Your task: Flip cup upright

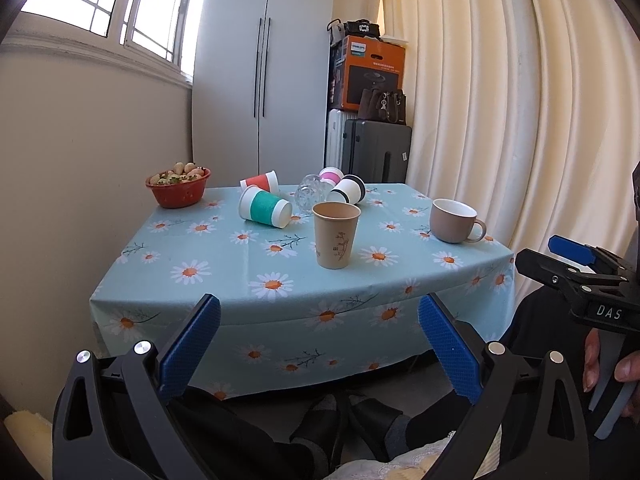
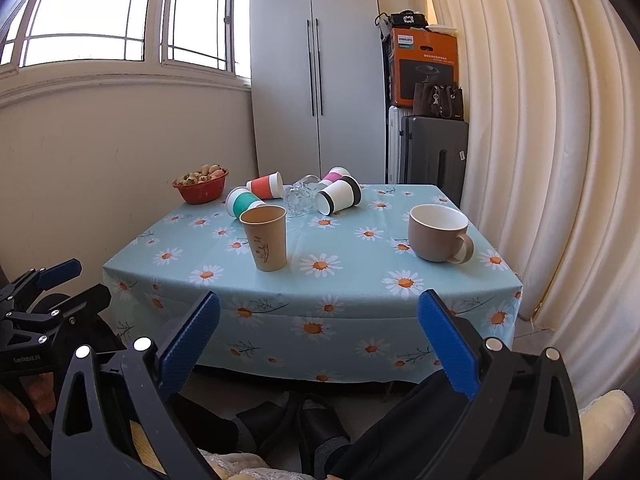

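While both of your claws hang back short of the table's [image 1: 208, 280] near edge, the left gripper [image 1: 319, 312] and the right gripper [image 2: 319, 310] each spread wide and holding nothing, the fallen cups lie well ahead at the far side. The green-banded cup [image 1: 265, 210] lies ahead and left of your left claw, its long axis crosswise, and I judge that hand nearer; the black-banded cup [image 2: 338, 197] lies almost straight ahead of your right. The paper cup [image 1: 336, 235] and mug [image 2: 438, 232] stand upright, apparently empty; the red bowl [image 1: 179, 194] holds fruit.
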Demonstrator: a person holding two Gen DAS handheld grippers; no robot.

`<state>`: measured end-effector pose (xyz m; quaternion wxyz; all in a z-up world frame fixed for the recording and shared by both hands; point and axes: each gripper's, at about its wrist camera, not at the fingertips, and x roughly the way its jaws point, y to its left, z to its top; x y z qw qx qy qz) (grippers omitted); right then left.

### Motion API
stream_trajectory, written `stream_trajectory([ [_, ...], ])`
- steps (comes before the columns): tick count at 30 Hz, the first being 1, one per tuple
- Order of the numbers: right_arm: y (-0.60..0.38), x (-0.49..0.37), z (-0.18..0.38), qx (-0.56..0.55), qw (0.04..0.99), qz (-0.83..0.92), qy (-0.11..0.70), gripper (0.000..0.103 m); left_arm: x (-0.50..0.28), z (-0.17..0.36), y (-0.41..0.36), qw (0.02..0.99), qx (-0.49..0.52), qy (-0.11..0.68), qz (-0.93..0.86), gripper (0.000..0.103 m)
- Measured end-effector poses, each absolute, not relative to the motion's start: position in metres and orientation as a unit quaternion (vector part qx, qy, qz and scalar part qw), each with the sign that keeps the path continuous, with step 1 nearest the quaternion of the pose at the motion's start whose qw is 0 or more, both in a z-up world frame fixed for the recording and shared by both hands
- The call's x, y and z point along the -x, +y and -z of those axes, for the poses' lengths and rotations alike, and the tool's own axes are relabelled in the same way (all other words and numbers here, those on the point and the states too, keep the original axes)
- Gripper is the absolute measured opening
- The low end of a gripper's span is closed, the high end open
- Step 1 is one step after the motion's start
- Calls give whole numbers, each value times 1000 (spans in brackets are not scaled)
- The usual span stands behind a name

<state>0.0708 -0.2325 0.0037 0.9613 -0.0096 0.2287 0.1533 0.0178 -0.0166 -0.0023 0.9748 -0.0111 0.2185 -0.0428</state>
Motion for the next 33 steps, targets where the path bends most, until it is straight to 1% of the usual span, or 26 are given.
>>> stream_trajectory([
  [33, -229, -72, -1, 15, 961, -151, 231, 98, -21, 6, -16, 974, 5, 221, 48, 97],
])
